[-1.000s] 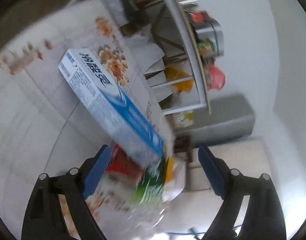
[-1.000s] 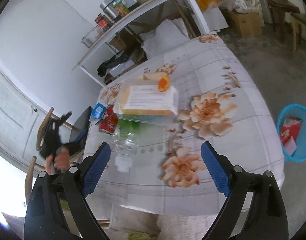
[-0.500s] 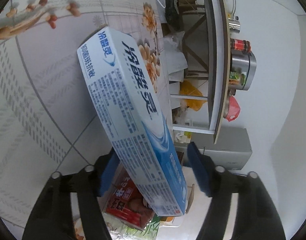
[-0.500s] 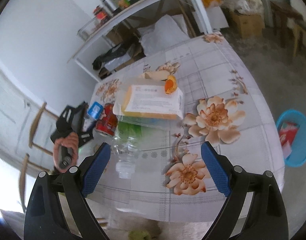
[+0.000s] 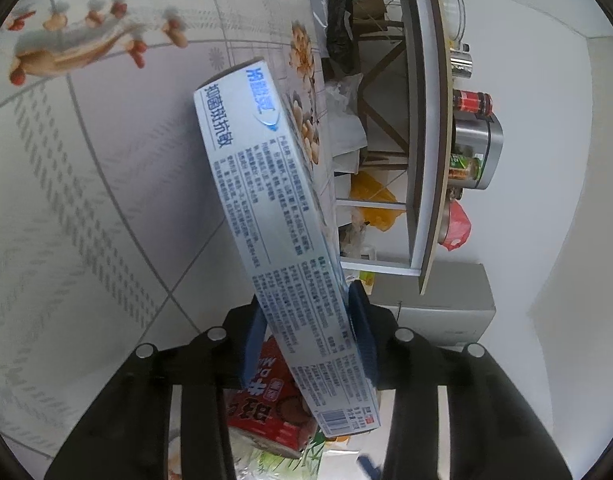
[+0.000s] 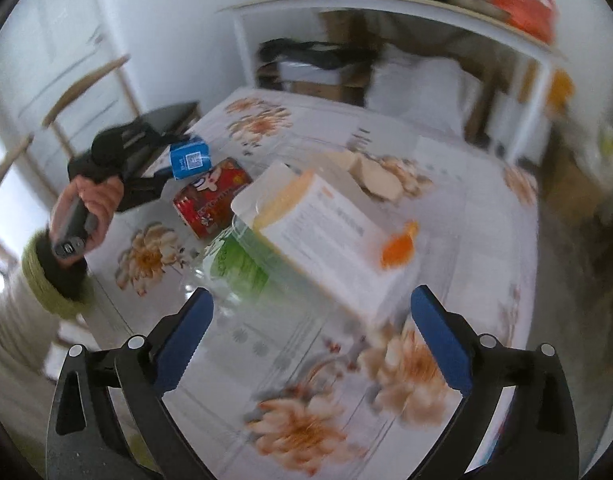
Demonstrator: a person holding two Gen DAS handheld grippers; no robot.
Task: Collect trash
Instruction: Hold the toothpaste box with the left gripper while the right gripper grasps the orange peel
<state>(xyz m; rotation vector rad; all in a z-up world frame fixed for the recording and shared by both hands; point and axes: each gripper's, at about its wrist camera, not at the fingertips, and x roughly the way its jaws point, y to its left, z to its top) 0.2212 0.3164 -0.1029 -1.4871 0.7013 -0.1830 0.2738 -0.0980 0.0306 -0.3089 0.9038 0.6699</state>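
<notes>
A long blue-and-white toothpaste box (image 5: pixel 266 208) slants up off the flowered tablecloth (image 5: pixel 86 200). My left gripper (image 5: pixel 306 340) has its jaws closing on the box's near end, and both blue pads touch its sides. Under it lies a red can (image 5: pixel 270 412). The right wrist view shows that box's end (image 6: pixel 189 159) beside the red can (image 6: pixel 212 196), with a person's hand (image 6: pixel 98 200) on the left gripper's handle. My right gripper (image 6: pixel 312 336) hangs above the table, its jaws opening wide with nothing between them. Just beyond it lie a clear bottle with a green label (image 6: pixel 242 264) and a white-and-yellow package (image 6: pixel 326 232).
An orange peel (image 6: pixel 398 246) rests on the package. A white shelf table (image 6: pixel 386 4) with jars and a red bag stands behind the table. A wooden chair (image 6: pixel 86 80) is at the left. The left wrist view shows a steel pot (image 5: pixel 478 152) on that shelf.
The left jaws have narrowed onto the toothpaste box, which now sits between the pads. The right gripper has rolled and swung closer over the bottle and package; its view is blurred.
</notes>
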